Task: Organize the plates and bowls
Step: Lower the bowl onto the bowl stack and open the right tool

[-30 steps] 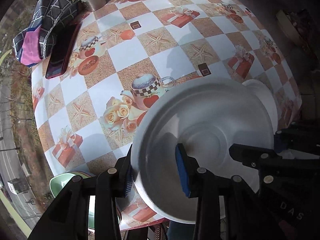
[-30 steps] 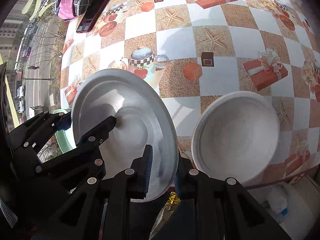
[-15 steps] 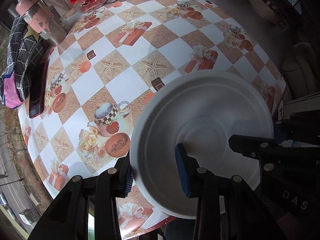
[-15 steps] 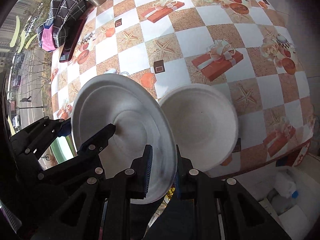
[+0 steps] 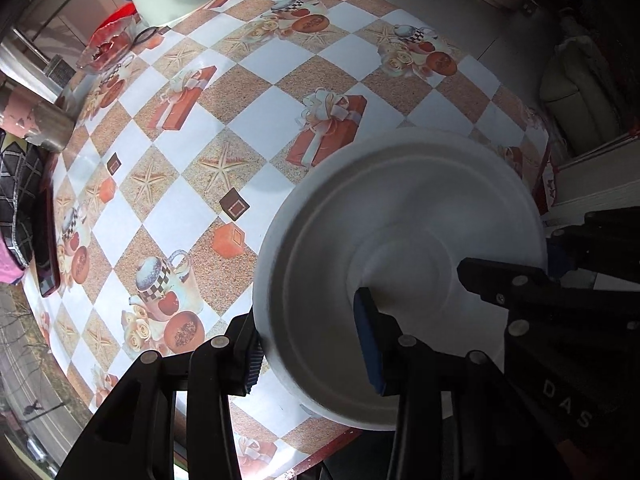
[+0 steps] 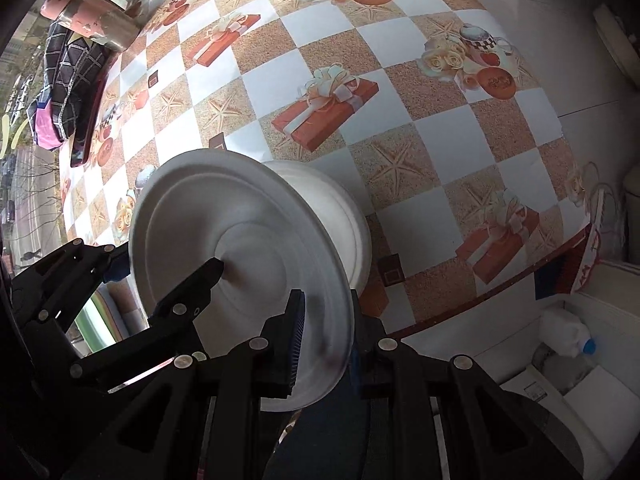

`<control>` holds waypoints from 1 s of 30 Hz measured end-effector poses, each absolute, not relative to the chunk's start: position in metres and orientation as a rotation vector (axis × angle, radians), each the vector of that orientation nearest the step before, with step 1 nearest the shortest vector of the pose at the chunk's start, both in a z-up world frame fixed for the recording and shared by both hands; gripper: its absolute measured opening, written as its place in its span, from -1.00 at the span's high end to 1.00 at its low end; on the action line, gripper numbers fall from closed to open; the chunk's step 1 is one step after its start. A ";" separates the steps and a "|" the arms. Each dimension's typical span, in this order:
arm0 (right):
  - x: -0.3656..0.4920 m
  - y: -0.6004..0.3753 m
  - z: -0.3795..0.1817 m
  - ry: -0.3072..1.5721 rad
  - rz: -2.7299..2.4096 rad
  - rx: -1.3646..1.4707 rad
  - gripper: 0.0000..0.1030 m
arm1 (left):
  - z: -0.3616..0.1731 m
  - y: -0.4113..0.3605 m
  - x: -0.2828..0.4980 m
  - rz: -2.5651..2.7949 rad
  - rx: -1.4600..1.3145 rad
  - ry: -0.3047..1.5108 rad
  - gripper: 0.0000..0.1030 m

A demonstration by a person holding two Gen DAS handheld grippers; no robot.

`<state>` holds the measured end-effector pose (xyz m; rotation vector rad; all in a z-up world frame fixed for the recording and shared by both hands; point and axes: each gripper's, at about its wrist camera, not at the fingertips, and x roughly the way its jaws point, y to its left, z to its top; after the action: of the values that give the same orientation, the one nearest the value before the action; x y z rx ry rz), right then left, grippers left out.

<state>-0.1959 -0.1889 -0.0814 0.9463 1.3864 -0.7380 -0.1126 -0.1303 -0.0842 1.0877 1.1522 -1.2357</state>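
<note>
Patterned tablecloth [image 5: 256, 60] — checked pouch [image 6: 66, 80] on red tray [image 6: 90, 120]; tin [image 6: 86, 12] beside; jug [image 6: 564, 338] on floor.

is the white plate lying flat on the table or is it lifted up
Lifted and tilted. The white plate is pinched at opposite rims by the right gripper and left gripper, above the white bowl.

table [image 5: 256, 60]: checkered cloth | on it: bowl [image 6: 340, 216], phone [image 5: 46, 240], tumbler [image 5: 36, 120]
</note>
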 end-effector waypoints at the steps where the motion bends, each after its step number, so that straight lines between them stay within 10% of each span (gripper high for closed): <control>1: -0.196 -0.190 -0.083 1.389 -0.742 0.948 0.57 | -0.086 -0.131 -0.113 -1.234 1.093 1.154 0.14; 18: -0.195 -0.195 -0.095 1.411 -0.756 0.945 0.57 | -0.103 -0.140 -0.114 -1.223 1.109 1.196 0.13; 26: -0.193 -0.197 -0.100 1.406 -0.738 0.940 0.56 | -0.095 -0.134 -0.114 -1.240 1.091 1.122 -0.28; 30: -0.197 -0.201 -0.095 1.370 -0.763 0.950 -0.42 | -0.088 -0.129 -0.103 -1.252 1.031 1.147 -0.35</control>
<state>-0.1974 -0.2007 -0.0955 0.9500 1.3700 -0.7627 -0.1035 -0.1289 -0.0883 1.0310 1.1469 -1.2524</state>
